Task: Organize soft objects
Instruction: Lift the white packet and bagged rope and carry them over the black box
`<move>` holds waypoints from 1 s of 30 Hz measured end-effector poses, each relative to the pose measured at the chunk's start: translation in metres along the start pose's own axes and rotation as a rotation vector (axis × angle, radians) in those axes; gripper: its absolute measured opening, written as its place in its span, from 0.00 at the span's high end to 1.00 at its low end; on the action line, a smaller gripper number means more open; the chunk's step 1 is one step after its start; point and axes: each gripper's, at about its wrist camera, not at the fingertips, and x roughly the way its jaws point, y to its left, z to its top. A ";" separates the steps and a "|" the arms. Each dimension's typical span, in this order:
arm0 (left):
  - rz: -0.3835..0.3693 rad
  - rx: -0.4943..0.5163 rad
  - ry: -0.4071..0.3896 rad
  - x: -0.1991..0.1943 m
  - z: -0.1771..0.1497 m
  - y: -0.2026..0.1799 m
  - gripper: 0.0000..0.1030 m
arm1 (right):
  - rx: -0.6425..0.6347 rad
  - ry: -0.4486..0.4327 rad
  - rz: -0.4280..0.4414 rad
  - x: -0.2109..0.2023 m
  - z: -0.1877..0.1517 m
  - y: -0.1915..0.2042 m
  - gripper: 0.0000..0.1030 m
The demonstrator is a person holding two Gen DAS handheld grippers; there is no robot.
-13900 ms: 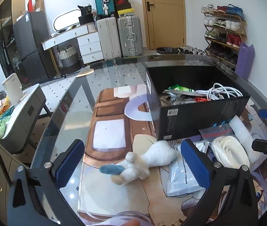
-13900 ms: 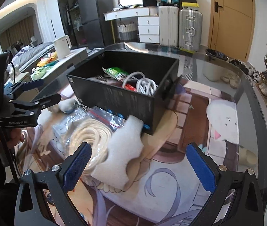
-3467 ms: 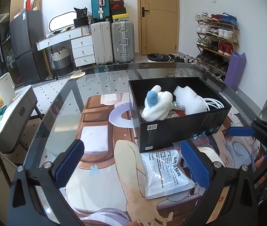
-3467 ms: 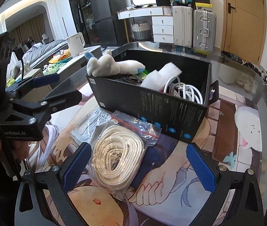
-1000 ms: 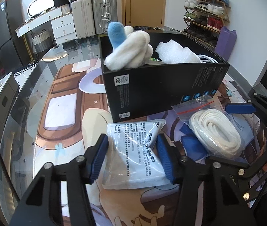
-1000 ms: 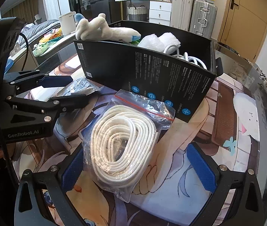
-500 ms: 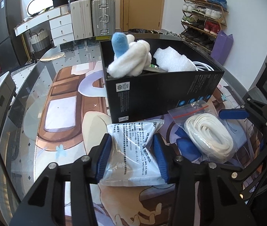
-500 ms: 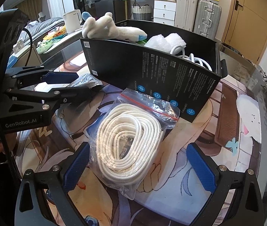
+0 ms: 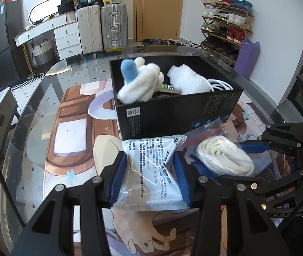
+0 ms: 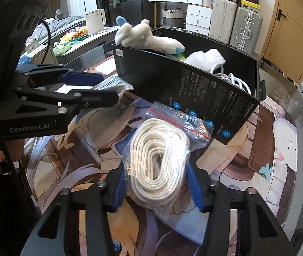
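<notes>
A white printed plastic packet (image 9: 151, 166) sits in front of the black box (image 9: 172, 115), and my left gripper (image 9: 150, 177) is shut on it, the blue pads pinching its sides. To its right lies a zip bag of coiled white rope (image 10: 158, 155); my right gripper (image 10: 156, 181) is closing on it, pads pressing both sides of the coil. The box (image 10: 194, 89) holds a white plush toy with a blue tip (image 9: 143, 83), a white foam piece (image 9: 187, 81) and a white cable. From the right wrist view the left gripper (image 10: 108, 88) and the packet (image 10: 111, 84) show at the left.
Everything rests on a printed mat (image 9: 70, 132) over a round glass table whose edge (image 9: 34, 89) curves at the left. Behind stand suitcases (image 9: 113, 25), a white drawer desk, a door and a shoe rack (image 9: 226, 34). A person's hand (image 10: 0, 155) holds the left gripper's handle.
The right gripper's jaws went from wide apart to squeezing the rope bag. The left gripper tightened a little on the packet and stayed in place.
</notes>
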 end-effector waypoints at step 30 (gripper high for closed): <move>-0.010 -0.003 -0.013 -0.019 0.007 0.001 0.40 | 0.002 -0.147 0.031 -0.055 0.007 -0.002 0.59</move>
